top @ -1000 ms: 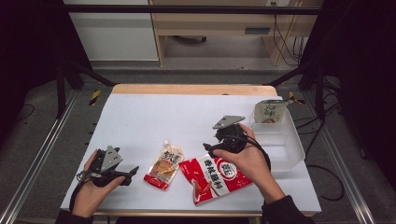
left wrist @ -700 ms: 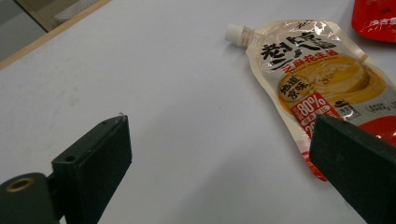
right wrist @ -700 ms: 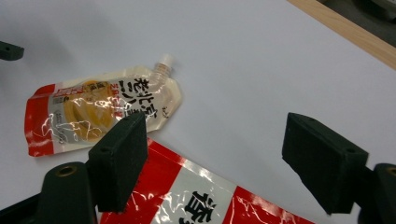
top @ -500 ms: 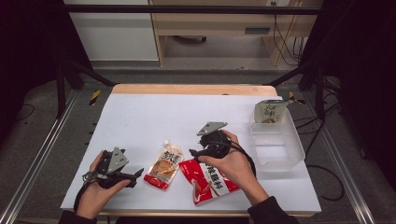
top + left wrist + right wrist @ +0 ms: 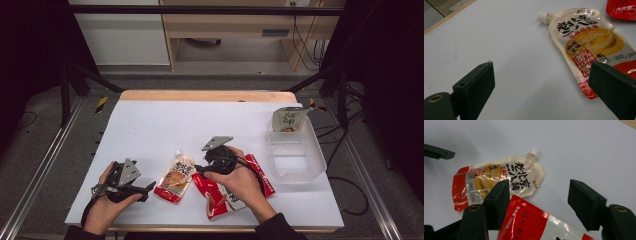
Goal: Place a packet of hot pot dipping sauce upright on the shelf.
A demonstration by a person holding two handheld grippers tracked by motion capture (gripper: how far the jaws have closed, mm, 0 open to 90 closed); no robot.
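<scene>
A red snack bag lies flat near the front edge, partly under my right hand. My right gripper is low over its upper left corner. In the right gripper view that red bag's corner lies between the jaws of the right gripper, which have just been closing but stand apart from it. A spouted pouch with a white cap lies left of the bag. My left gripper rests open beside it, and in the left gripper view the pouch lies ahead of the left gripper, by its right jaw.
A clear plastic container stands at the right of the white table, with a green packet propped at its far end. The table's wooden far edge and metal frame rails border the work area.
My right hand has moved left and down from beside the clear container to the red bag's upper left corner. The left hand has stayed about where it was.
</scene>
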